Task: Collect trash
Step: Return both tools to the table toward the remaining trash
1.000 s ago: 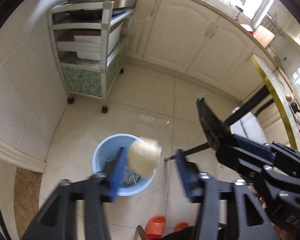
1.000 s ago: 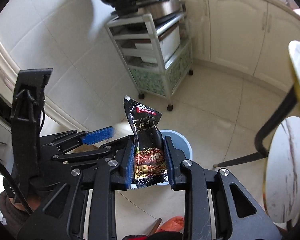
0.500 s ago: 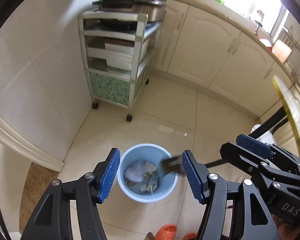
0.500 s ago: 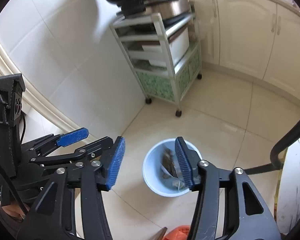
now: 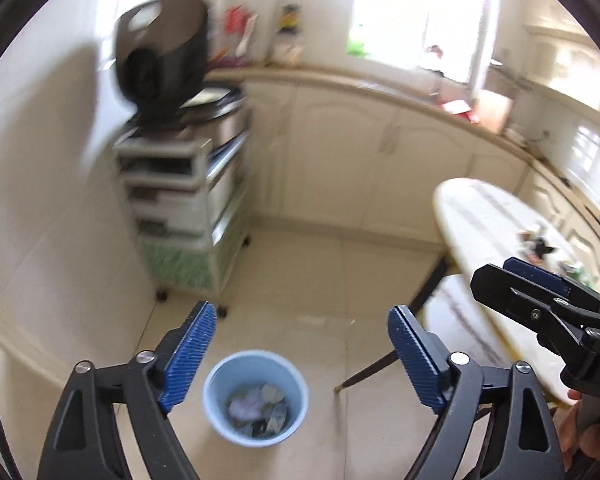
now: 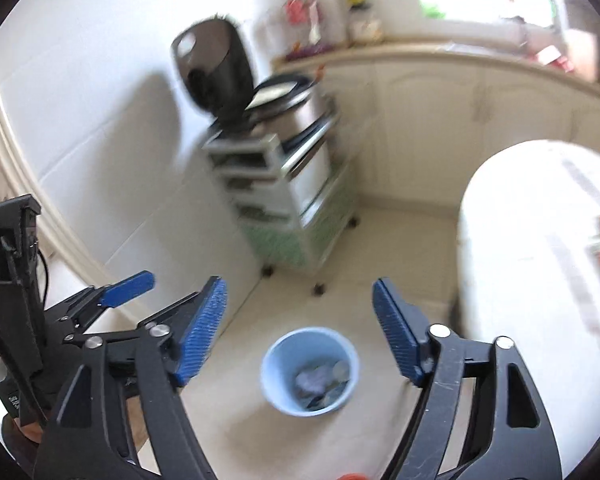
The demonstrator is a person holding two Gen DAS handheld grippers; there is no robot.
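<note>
At the far left a tiled wall (image 5: 52,184) runs down to a pale floor (image 5: 300,264). Beside it stands a white shelf cart (image 5: 180,208) on small wheels, with a dark cooker (image 5: 162,64), lid up, on top (both blurred). Below and in front of the cart, the left gripper (image 5: 300,354) has its blue-padded jaws opening, wide apart, with nothing between them. Seen through that gap, a light blue bin (image 5: 256,394) sits on the floor well below the gripper, and the trash (image 5: 256,404) lies inside it: crumpled paper and wrappers at the bottom. Cream cupboards (image 5: 360,168) line the back wall under a counter. Further right is a white oval table (image 5: 508,240) on dark legs, with small items at its far end too blurred to name. At the right edge the right gripper (image 6: 300,328) is alongside, its jaws likewise opening and empty, the bin showing between them in its own view.
</note>
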